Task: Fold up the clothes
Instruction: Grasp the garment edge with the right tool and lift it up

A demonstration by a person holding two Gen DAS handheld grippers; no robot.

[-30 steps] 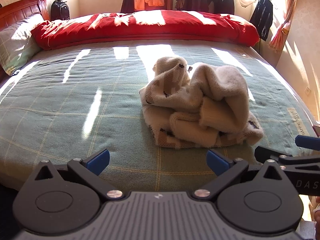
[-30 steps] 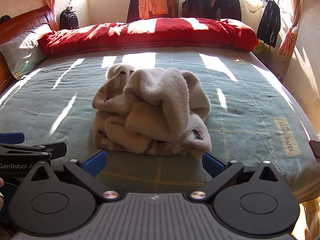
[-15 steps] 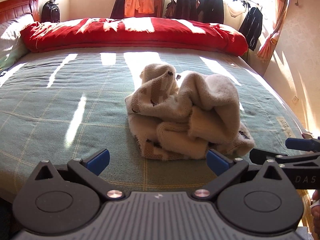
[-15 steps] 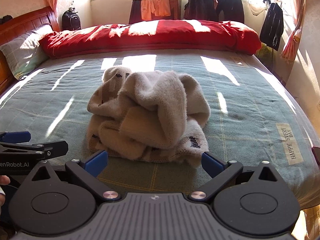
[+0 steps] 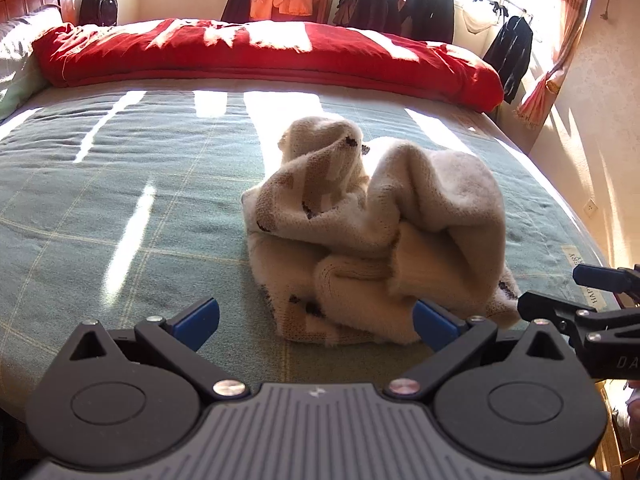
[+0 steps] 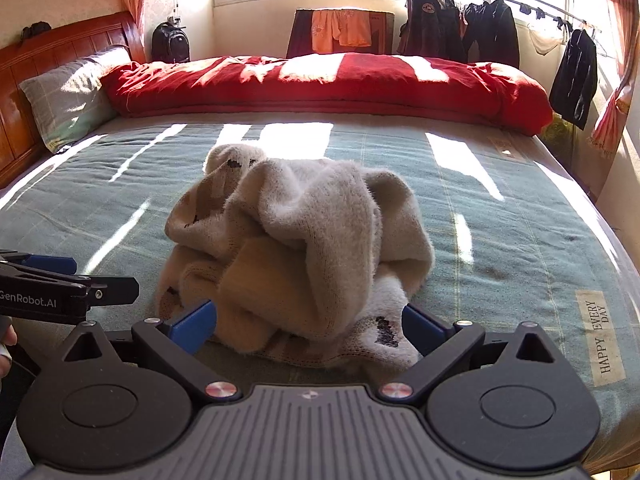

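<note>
A crumpled cream knit sweater (image 5: pixel 372 232) with brown and dark markings lies in a heap on the green checked bed cover (image 5: pixel 100 208); it also shows in the right wrist view (image 6: pixel 304 256). My left gripper (image 5: pixel 316 318) is open and empty, its blue fingertips (image 5: pixel 198 316) just short of the heap's near edge. My right gripper (image 6: pixel 310 322) is open and empty, its blue fingertips (image 6: pixel 192 326) at either side of the heap's near edge. Each gripper shows at the edge of the other's view.
A red duvet (image 6: pixel 328 80) lies rolled along the far side of the bed. A pillow (image 6: pixel 72 96) and wooden headboard (image 6: pixel 24 80) are at the left. Dark jackets (image 6: pixel 460 28) hang on a rail by the window. The bed's right edge is near the wall (image 5: pixel 592 168).
Both grippers have moved forward toward the sweater, which looks larger and closer now. Both stay open. The sweater has not moved.
</note>
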